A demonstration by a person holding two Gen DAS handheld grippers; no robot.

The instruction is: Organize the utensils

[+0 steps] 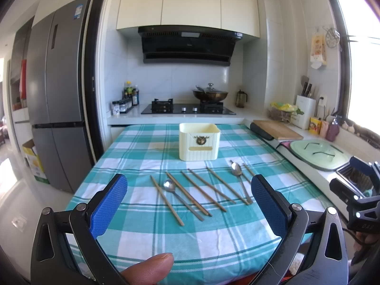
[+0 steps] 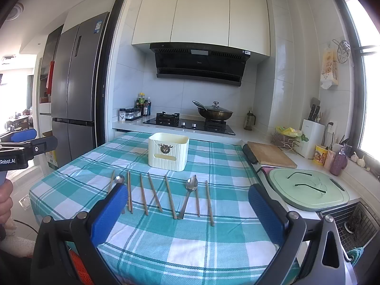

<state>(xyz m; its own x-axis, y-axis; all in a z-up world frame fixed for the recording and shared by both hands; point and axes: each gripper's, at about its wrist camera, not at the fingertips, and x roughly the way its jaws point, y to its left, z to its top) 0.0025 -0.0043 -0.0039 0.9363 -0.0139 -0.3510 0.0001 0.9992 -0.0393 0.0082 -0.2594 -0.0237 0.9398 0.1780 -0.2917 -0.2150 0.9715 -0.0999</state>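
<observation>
Left hand-held gripper (image 1: 188, 198) over near edge of checked surface (image 1: 147, 242), blue pads wide apart, nothing held. Right hand-held gripper (image 2: 187, 210) likewise spread apart, nothing held. Wooden chopsticks (image 2: 154, 192) and two metal spoons (image 2: 188, 193) lie in row mid-surface, between both grippers' fingers in view. Cream utensil holder (image 2: 168, 153) stands upright just beyond row, far centre. Green lid (image 2: 308, 190) on right.

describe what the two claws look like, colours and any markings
Both match: the left claw and right claw each have black plastic arms with silver pivot bolts and textured blue pads on the fingers. The left one's body carries white "Robot.AI" lettering. A bare thumb shows, no sleeve.
</observation>
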